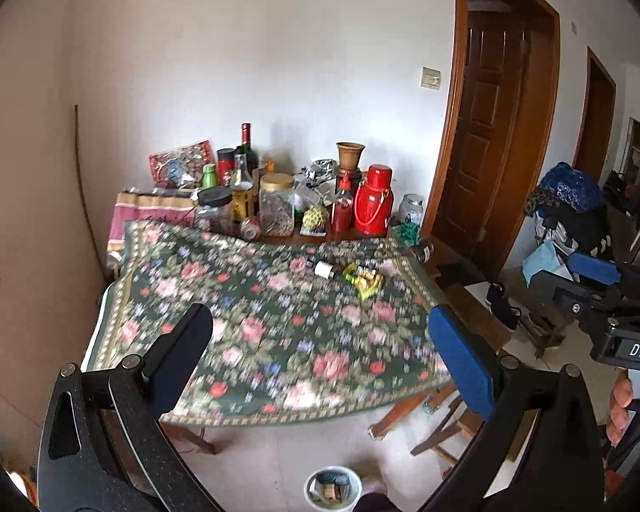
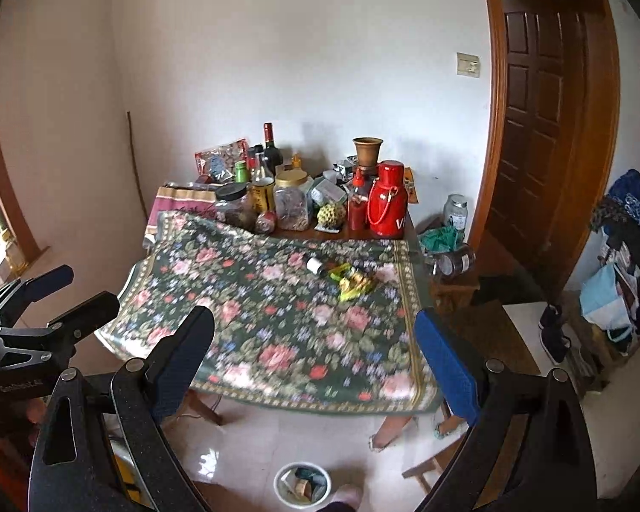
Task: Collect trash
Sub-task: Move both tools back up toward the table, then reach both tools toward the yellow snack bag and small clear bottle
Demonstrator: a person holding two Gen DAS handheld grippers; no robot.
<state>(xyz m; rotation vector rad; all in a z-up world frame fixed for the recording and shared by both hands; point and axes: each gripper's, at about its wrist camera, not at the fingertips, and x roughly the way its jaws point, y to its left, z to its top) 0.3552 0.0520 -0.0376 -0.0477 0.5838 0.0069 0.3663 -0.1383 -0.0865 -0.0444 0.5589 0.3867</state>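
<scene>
On the floral tablecloth (image 1: 251, 298) lie a small white-labelled bottle (image 1: 324, 269) and a crumpled yellow-green wrapper (image 1: 366, 282), toward the far right of the cloth. The right wrist view shows the same bottle (image 2: 315, 265) and wrapper (image 2: 352, 284). My left gripper (image 1: 320, 335) is open and empty, held back from the table's near edge. My right gripper (image 2: 315, 335) is also open and empty, beside the left one. A white bucket (image 1: 308, 488) with scraps inside stands on the floor below both grippers. Each gripper shows in the other's view: right gripper (image 1: 576, 275), left gripper (image 2: 74, 292).
Jars, bottles and a red thermos (image 1: 373, 200) crowd the table's back edge against the wall. A brown door (image 1: 486, 128) is at the right. A low wooden bench (image 1: 478, 320) and piled clothes and bags (image 1: 571, 205) stand to the right of the table.
</scene>
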